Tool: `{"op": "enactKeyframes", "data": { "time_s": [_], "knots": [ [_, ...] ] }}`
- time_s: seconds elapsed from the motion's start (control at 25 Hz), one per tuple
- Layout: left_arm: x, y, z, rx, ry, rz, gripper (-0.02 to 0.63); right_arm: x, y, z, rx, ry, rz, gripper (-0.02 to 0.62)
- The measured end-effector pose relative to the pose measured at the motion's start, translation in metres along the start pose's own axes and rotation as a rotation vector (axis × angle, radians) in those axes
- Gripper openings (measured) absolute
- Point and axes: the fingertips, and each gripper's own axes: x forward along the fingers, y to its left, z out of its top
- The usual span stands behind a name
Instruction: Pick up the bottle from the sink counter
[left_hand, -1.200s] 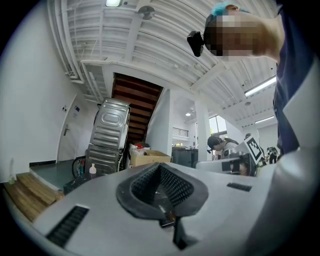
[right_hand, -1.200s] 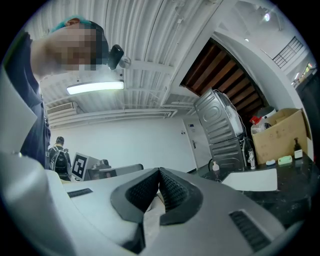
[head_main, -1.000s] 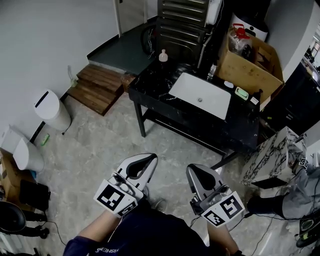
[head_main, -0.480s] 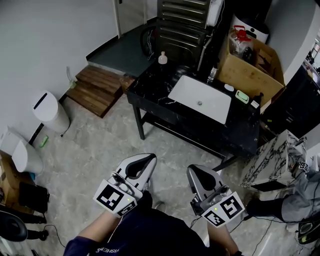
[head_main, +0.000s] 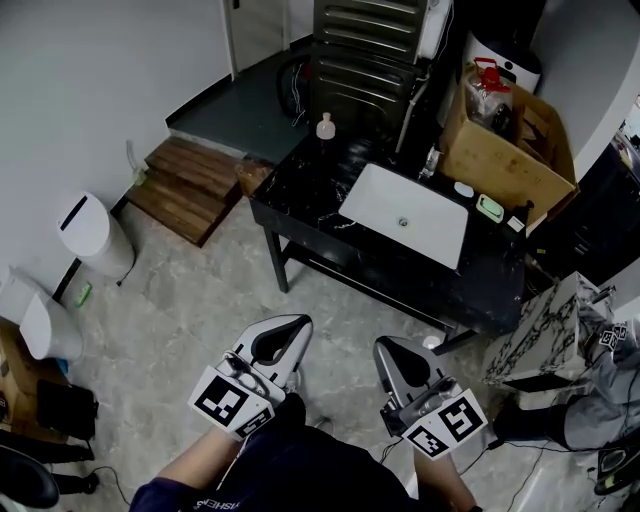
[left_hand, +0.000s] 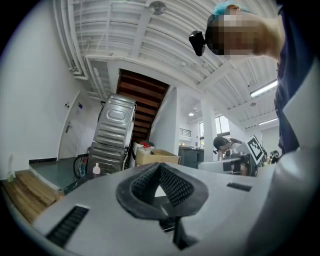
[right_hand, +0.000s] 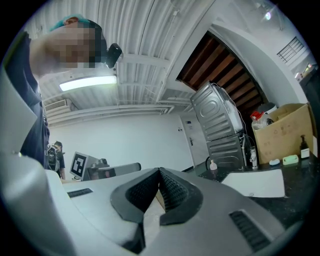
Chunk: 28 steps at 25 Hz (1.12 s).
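I stepped nearer the sink (head_main: 375, 190). Left tongs (head_main: 290, 326) and right tongs (head_main: 388, 348) are shut, empty; the bottle (head_main: 325, 126) left of the sink is far off.

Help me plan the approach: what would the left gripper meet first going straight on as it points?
Likely the front edge of the sink counter, near the basin, not the bottle at its far corner; height unclear.

Bottle (head_main: 325, 127) on black sink counter (head_main: 298, 190)
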Motion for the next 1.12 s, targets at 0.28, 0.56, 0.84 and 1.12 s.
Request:
{"op": "enactKeyframes", "data": {
  "time_s": [0.28, 0.56, 0.84, 1.12],
  "knots": [
    [0.021, 0.058, -0.002, -0.010, 0.012, -0.005, 0.006, 0.057, -0.022, -0.002, 0.008, 0.010, -0.007, 0.018],
    [0.042, 0.120, 0.002, -0.018, 0.014, -0.015, 0.006, 0.119, -0.041, -0.002, 0.009, 0.018, -0.018, 0.018],
    [0.057, 0.172, 0.009, -0.027, 0.016, -0.034, 0.006, 0.169, -0.054, 0.004, 0.004, 0.022, -0.041, 0.018],
    [0.068, 0.207, 0.014, -0.032, 0.013, -0.061, 0.006, 0.205, -0.060, 0.009, -0.006, 0.019, -0.070, 0.018]
  ]
}}
